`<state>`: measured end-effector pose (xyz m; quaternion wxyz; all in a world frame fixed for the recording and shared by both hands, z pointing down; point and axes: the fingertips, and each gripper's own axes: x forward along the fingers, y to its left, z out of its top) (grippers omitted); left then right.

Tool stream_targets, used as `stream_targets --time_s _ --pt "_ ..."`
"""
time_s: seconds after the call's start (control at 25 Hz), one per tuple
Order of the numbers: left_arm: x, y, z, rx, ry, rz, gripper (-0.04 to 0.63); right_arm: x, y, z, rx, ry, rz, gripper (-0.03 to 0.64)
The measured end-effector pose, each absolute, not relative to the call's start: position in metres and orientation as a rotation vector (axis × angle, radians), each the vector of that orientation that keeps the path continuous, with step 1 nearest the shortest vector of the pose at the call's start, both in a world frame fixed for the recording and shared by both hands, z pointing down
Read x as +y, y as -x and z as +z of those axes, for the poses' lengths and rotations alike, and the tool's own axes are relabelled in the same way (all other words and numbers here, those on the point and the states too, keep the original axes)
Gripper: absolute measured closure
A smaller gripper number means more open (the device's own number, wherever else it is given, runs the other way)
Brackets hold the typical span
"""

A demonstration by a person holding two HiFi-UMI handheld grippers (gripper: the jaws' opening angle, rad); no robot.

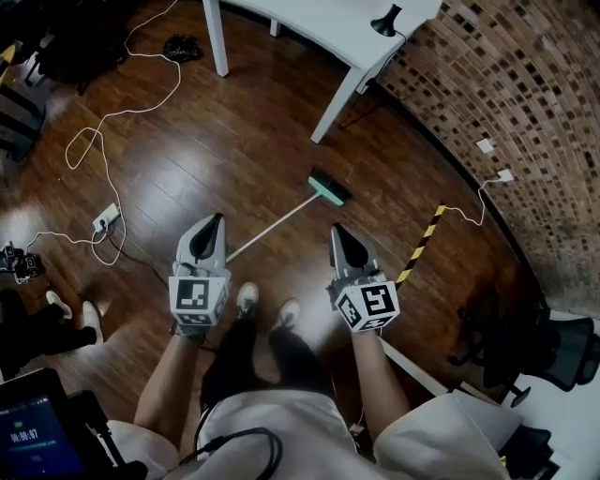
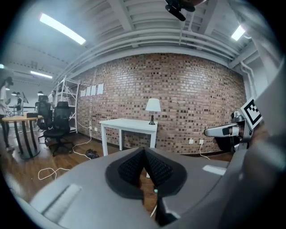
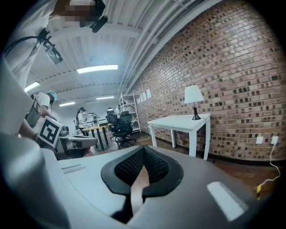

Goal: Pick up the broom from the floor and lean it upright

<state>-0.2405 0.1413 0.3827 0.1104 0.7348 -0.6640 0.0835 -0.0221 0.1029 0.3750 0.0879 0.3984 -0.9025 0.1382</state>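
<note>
Glossy dark plank floor (image 1: 234,131) meets a rough brick wall (image 1: 506,103), and the broom (image 1: 281,220) lies flat on it, teal bristle head far, short of the white table (image 1: 309,14), thin pale handle pointing back at the person's shoes. Left gripper (image 1: 217,217) and right gripper (image 1: 337,228) hover either side of the handle, ribbed black jaws clenched on nothing, seemingly lined up for a pickup not yet begun.

No legible text; only square markers on the left cube (image 1: 199,298) and right cube (image 1: 367,306), blurred characters on a screen (image 1: 33,439).
</note>
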Motion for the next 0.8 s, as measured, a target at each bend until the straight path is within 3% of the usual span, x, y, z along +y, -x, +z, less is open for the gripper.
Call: stream_targets --time_s 0.44,0.8 --pt "0.14 0.289 0.515 -2.05 -1.924 0.249 0.594 0.077 0.088 0.518 -2.697 -0.871 0.384 0.603" --pt "0.155 0.276 0.695 -1.976 -1.792 0.305 0.594 0.081 0.12 0.681 -2.667 -0.706 0.398 0.603"
